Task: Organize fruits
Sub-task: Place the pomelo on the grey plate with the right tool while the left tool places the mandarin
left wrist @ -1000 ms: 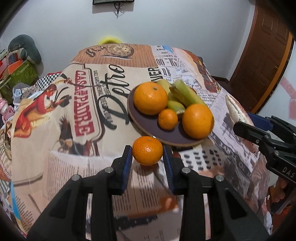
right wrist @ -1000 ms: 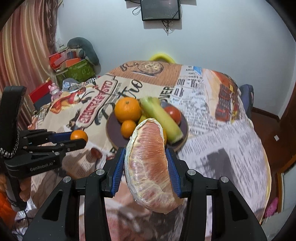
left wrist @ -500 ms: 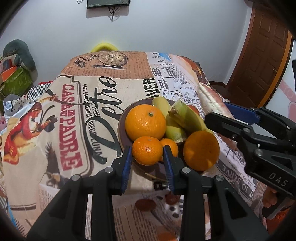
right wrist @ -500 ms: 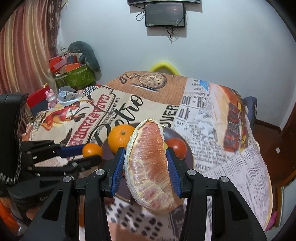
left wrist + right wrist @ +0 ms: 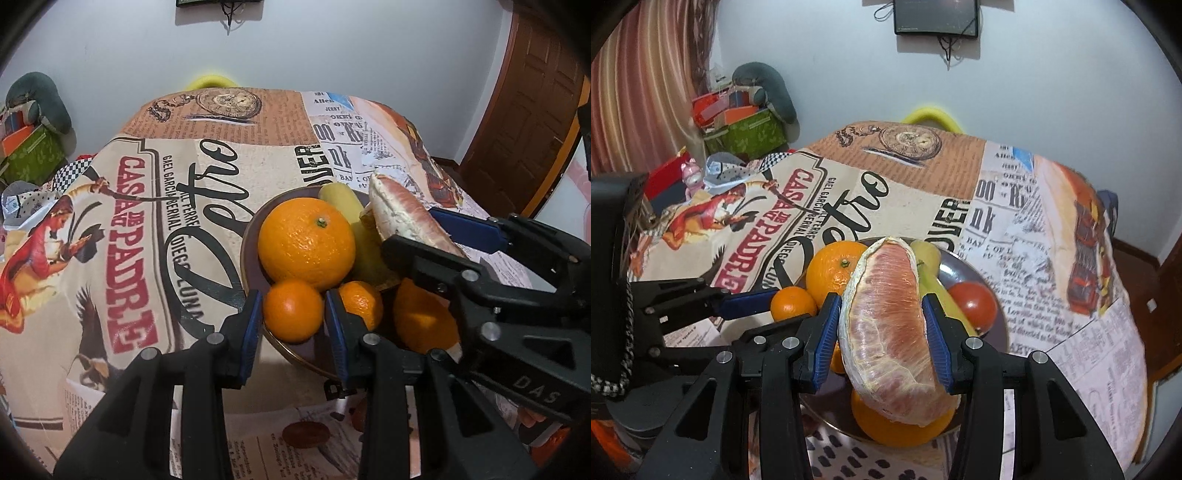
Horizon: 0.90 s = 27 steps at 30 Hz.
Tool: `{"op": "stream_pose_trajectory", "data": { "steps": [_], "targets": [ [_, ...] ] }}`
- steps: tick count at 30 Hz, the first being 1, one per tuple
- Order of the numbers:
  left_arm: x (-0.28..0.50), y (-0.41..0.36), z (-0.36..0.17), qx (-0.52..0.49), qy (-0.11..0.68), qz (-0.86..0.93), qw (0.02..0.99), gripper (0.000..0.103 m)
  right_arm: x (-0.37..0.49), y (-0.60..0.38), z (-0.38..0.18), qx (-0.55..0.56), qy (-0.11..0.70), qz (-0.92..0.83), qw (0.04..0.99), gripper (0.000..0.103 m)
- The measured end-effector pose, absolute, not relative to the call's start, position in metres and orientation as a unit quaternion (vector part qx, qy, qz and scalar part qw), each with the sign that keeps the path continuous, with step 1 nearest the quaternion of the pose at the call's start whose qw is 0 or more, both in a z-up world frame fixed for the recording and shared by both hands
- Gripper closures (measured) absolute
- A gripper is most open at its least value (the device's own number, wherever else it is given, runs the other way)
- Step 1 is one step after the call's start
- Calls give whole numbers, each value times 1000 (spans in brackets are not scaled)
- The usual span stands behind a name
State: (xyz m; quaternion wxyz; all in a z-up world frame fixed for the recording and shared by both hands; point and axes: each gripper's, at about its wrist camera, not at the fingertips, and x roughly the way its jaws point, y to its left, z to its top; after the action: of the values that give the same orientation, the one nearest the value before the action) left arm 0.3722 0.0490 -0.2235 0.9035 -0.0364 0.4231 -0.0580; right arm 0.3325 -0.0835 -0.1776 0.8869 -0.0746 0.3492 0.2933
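Observation:
My left gripper (image 5: 293,312) is shut on a small mandarin (image 5: 293,310) and holds it over the near rim of a dark plate (image 5: 248,243). The plate holds a big orange (image 5: 306,242), another mandarin (image 5: 364,302), a second orange (image 5: 424,317), green bananas (image 5: 340,195) and a red tomato (image 5: 973,302). My right gripper (image 5: 881,328) is shut on a large peeled pink pomelo wedge (image 5: 890,325), held above the plate's middle. The right gripper also shows in the left wrist view (image 5: 424,236), and the left gripper in the right wrist view (image 5: 783,306).
The table wears a printed retro newspaper cloth (image 5: 147,221). A yellow chair back (image 5: 931,114) stands behind the far edge. Boxes and a cushion (image 5: 746,122) pile up at the left wall. A wooden door (image 5: 528,110) is at the right.
Both grippers have moved forward and closer to the plate. The mandarin has gone from above the tablecloth to the plate's near rim, and the pomelo wedge now hangs over the fruit.

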Motion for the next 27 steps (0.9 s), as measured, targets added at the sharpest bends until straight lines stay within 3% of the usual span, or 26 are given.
{"op": "stream_pose_trajectory", "data": {
  "steps": [5, 9, 27],
  "targets": [
    [373, 46, -226, -33, 426, -62, 902, 69, 334, -85, -177, -72, 353, 296, 885, 58],
    [372, 46, -225, -29, 425, -62, 903, 69, 331, -90, -173, -70, 345, 288, 891, 47],
    [326, 57, -196, -30, 411, -51, 909, 69, 284, -114, -154, -75, 334, 276, 898, 46]
  ]
}}
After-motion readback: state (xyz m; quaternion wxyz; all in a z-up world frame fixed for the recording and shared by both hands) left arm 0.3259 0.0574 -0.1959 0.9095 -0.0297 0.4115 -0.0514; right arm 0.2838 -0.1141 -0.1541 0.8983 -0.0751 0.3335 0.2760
